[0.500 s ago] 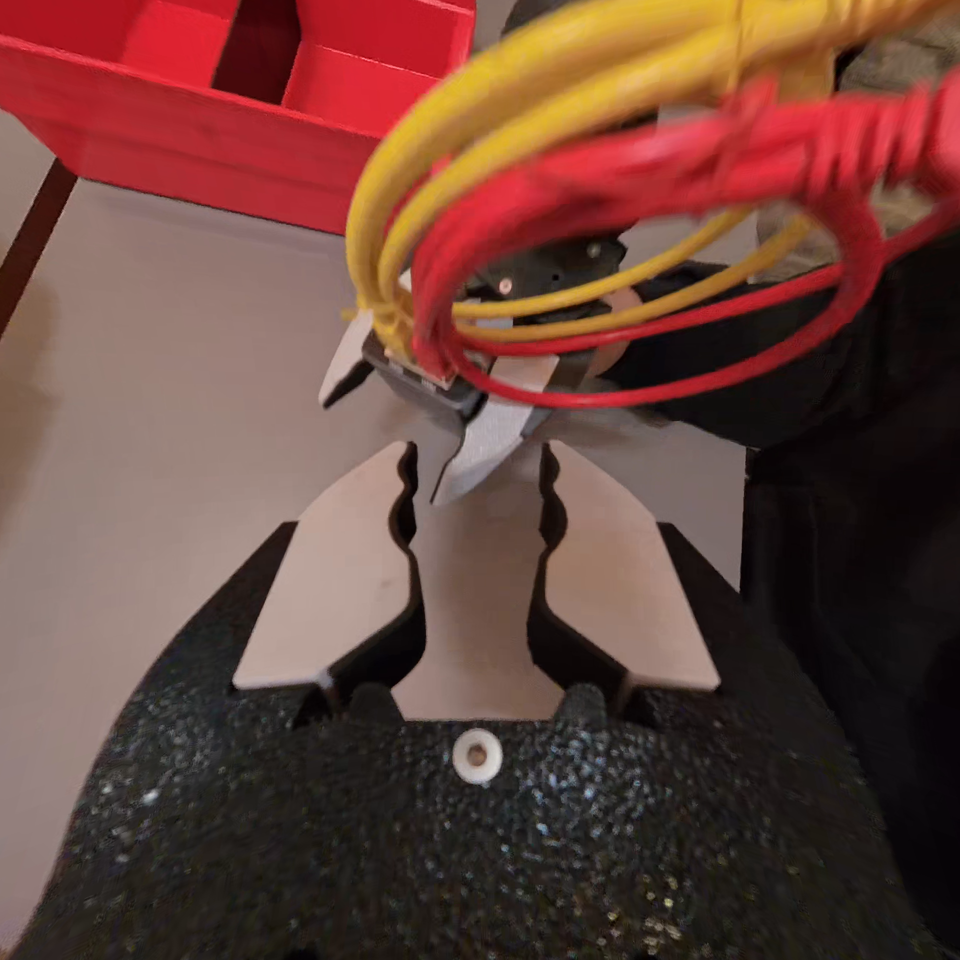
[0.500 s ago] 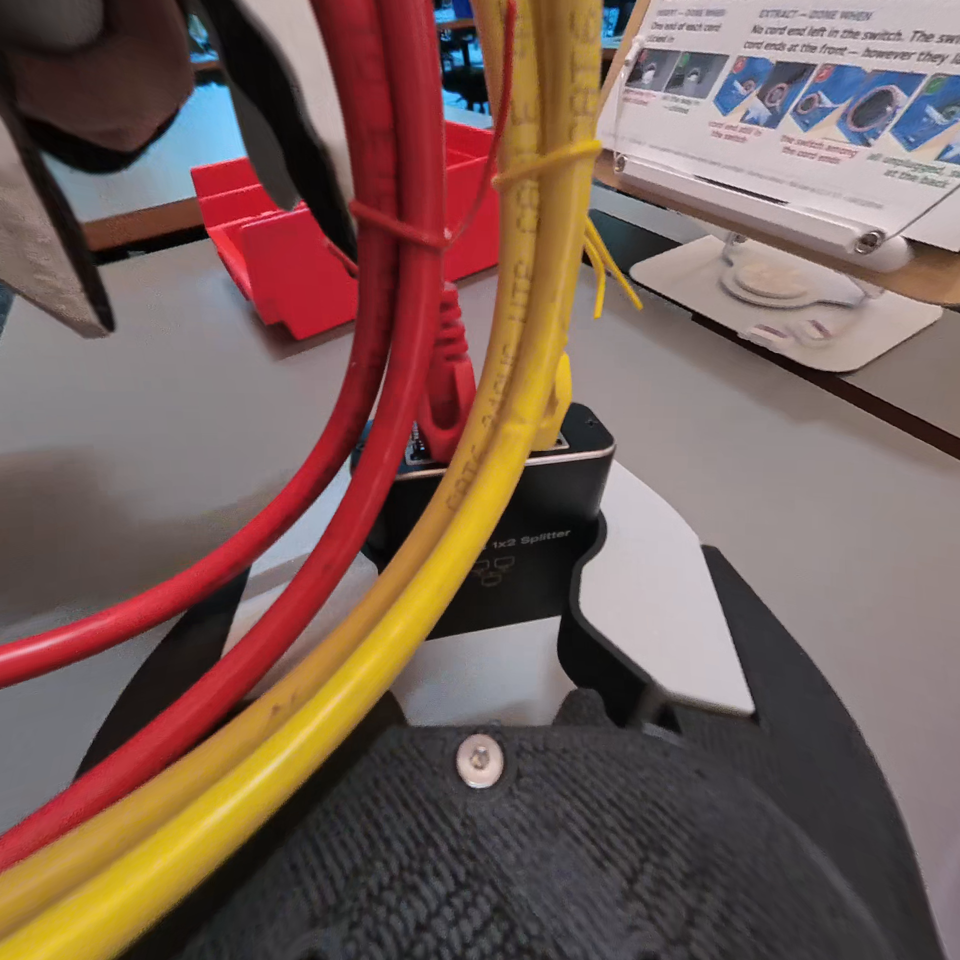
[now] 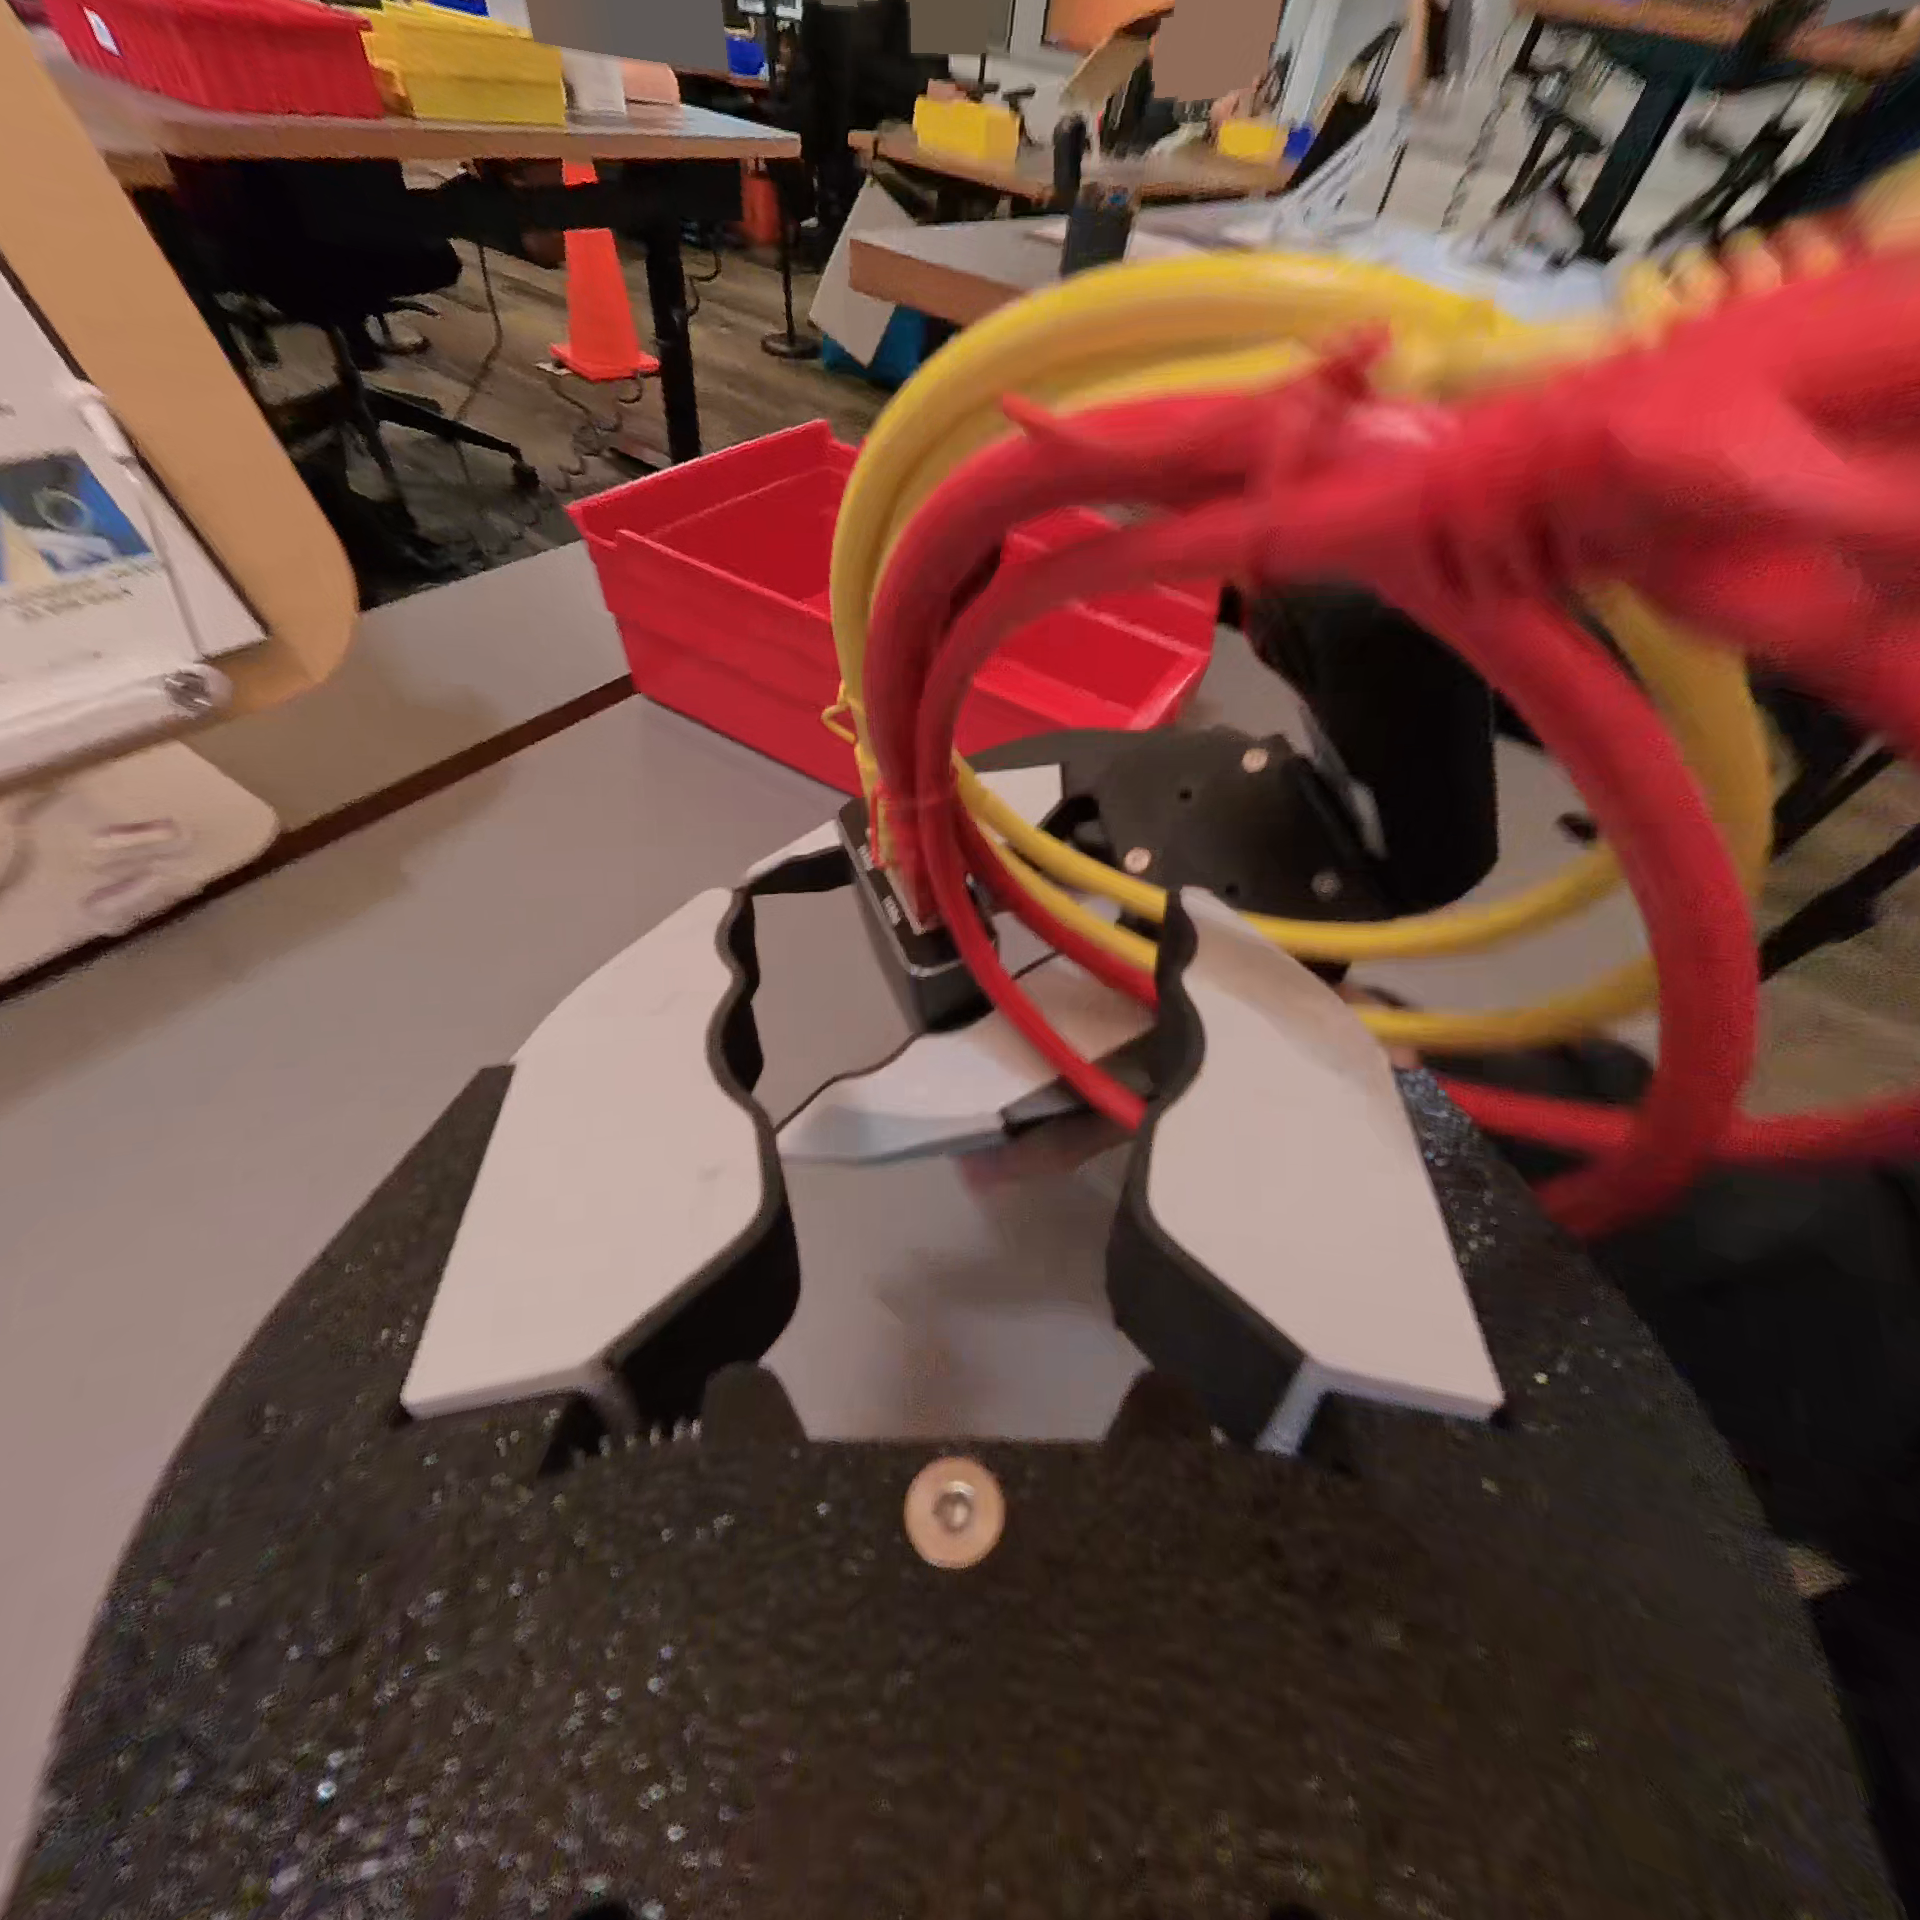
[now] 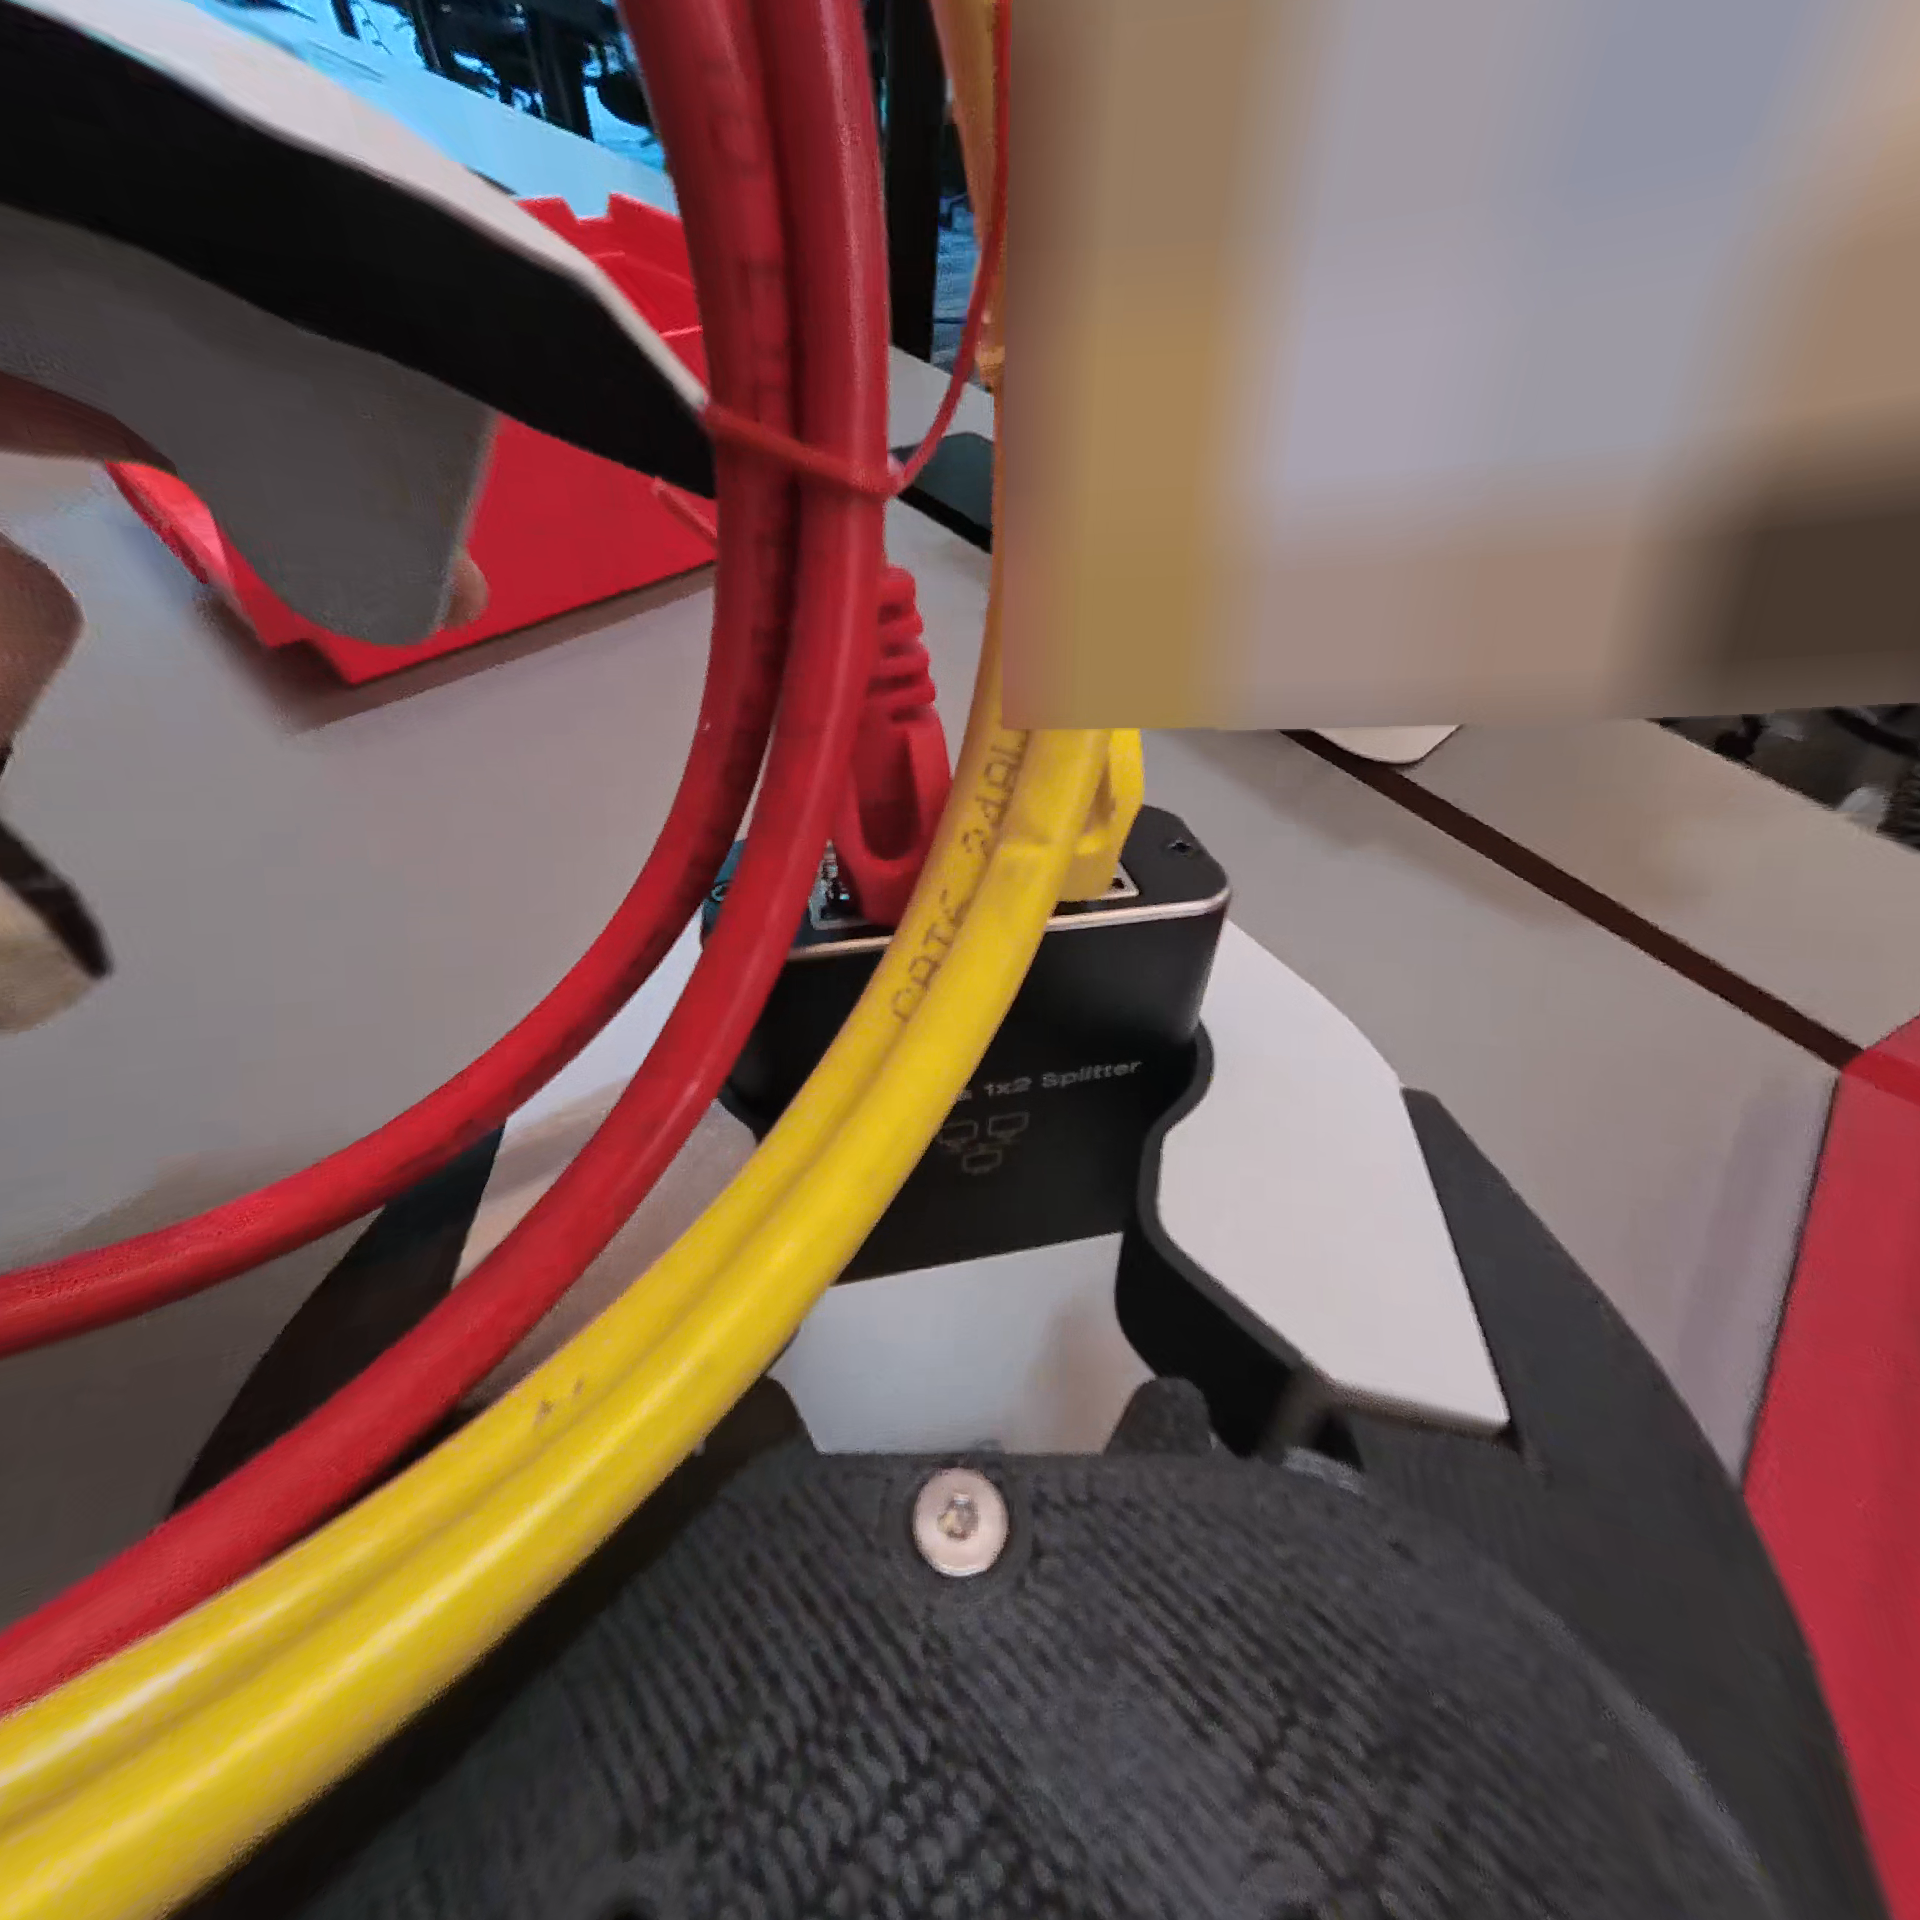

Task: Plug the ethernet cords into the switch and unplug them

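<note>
My right gripper point(image 4: 966, 1081) is shut on the black switch point(image 4: 1049, 997) and holds it upright above the table. The red cord's plug point(image 4: 894, 769) and the yellow cord's plug point(image 4: 1101, 821) both sit in ports on the switch's top. Both cords are coiled and tied, and their loops drape over the right gripper's left finger, hiding it. In the left wrist view, my left gripper point(image 3: 951, 914) is open and empty. The switch point(image 3: 930, 971) and the right gripper's finger lie just beyond and between the left gripper's fingertips. The red cord point(image 3: 1039, 1039) and yellow cord point(image 3: 1351, 935) loop off to the right.
A red bin point(image 3: 727, 603) stands on the grey table point(image 3: 364, 987) behind the switch and shows in the right wrist view point(image 4: 561, 540). A stand with an instruction sheet point(image 3: 94, 582) is at the left. Another red object point(image 4: 1849, 1351) is at the right edge. One gripper's finger ends stand about 9 cm off the other's.
The left gripper has tilted up from looking down at the table and come closer, so the switch now sits between its open fingertips. The right gripper still holds the switch, seen closer.
</note>
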